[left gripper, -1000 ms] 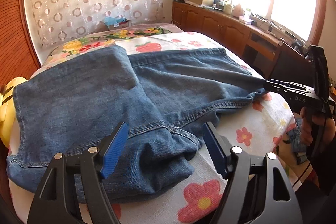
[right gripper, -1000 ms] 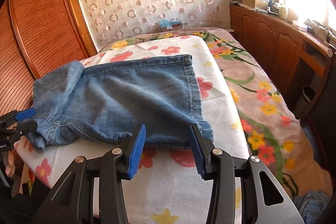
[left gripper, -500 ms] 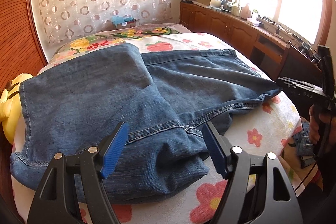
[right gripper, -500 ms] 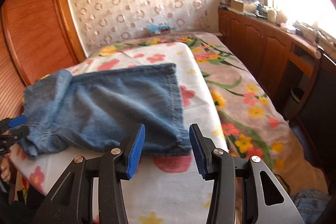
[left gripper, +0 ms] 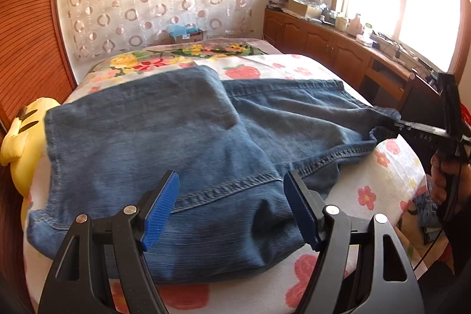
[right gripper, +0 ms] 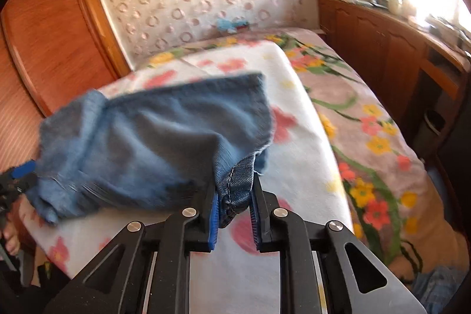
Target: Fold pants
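The right gripper (right gripper: 232, 208) fingers, just closing, pinch the pants (right gripper: 153, 143) hem at lower centre; the legs run toward upper left, where the left gripper (left gripper: 232, 211) hangs spread above the waist.

Only one piece of lettering is showing legibly, in the left wrist view: pale capital letters reading "DAS", possibly the tail of a longer word, are sitting on the side of the black plastic right gripper (left gripper: 396, 124) at the right edge of the picture, just behind the point where its jaws are meeting the blue denim pants (left gripper: 182, 149). The small cardboard box with a blue top (left gripper: 187, 33) standing at the far end of the bed against the curtain is carrying some printing, but it is appearing too small and blurred to read. In the right wrist view nothing readable is showing.
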### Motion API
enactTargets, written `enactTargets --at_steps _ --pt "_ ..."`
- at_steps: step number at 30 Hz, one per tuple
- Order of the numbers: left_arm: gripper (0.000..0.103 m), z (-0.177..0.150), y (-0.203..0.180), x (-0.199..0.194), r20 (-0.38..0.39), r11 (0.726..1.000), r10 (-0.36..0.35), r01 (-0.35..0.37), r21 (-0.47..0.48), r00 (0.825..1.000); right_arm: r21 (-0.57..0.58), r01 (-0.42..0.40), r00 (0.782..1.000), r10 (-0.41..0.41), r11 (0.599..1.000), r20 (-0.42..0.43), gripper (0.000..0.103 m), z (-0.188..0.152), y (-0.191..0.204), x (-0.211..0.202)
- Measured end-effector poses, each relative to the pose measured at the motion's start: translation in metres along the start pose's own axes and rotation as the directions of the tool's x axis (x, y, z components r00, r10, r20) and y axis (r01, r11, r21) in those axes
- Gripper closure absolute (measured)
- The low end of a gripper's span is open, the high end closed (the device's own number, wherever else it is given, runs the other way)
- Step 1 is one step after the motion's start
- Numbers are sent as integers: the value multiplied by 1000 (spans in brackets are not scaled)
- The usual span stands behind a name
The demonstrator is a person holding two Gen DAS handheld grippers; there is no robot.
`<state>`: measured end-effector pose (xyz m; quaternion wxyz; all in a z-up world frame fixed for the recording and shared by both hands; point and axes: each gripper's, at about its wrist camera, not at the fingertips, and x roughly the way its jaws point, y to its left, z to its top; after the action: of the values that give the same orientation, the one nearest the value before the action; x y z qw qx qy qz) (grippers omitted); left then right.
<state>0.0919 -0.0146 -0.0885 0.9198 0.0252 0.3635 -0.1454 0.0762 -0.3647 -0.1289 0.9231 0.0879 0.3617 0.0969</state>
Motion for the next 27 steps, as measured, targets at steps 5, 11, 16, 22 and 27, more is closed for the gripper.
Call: enactTargets --at_steps 5,11,16,22,27 --pt "29 -1 18 -15 28 999 25 -24 -32 999 -80 -141 987 146 987 62 86 37 51 -15" --pt "29 -5 42 -27 49 996 58 -54 -75 997 -237 -340 932 360 910 46 86 59 144 -15" --pt "29 -10 57 -32 53 992 76 -70 -105 996 -291 -497 860 510 818 -36 81 67 195 -13" --pt "28 -14 68 -31 51 990 79 -72 -123 996 -321 -448 886 463 834 -33 71 72 194 -2" --pt "28 -14 67 -28 48 990 72 -66 -121 996 -326 -372 921 390 869 -11 69 60 202 1"
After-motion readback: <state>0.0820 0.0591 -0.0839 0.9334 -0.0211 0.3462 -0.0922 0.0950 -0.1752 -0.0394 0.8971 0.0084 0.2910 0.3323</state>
